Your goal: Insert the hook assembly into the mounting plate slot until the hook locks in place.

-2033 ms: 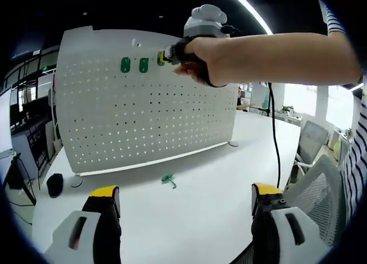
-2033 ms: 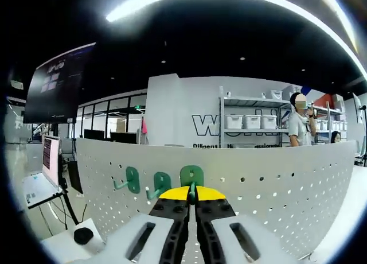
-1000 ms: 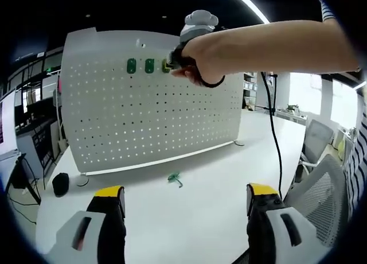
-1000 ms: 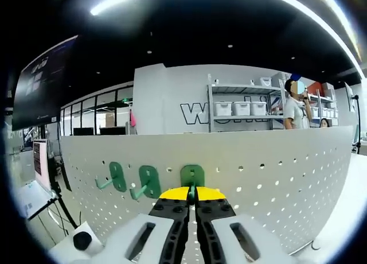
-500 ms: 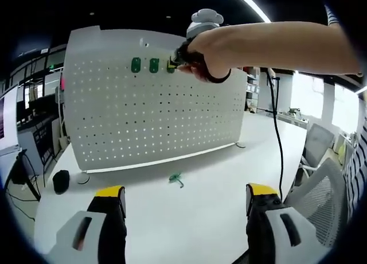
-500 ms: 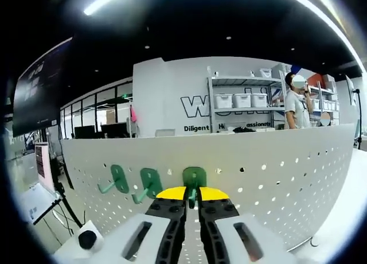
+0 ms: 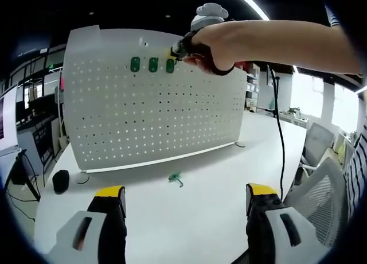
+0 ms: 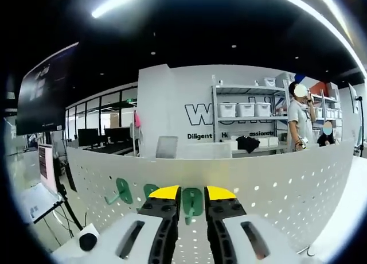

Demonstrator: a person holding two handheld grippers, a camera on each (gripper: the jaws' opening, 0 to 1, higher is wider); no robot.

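Three green hooks (image 7: pixel 153 64) are seen seated in a row near the top of the upright pegboard (image 7: pixel 143 103). The right tool (image 8: pixel 192 193) is parted narrowly, the third hook (image 8: pixel 192 200) framed between its jaws. The left tool (image 7: pixel 180 200) is spread wide over the worktop (image 7: pixel 189 218), where a spare hook (image 7: pixel 175 178) lies.
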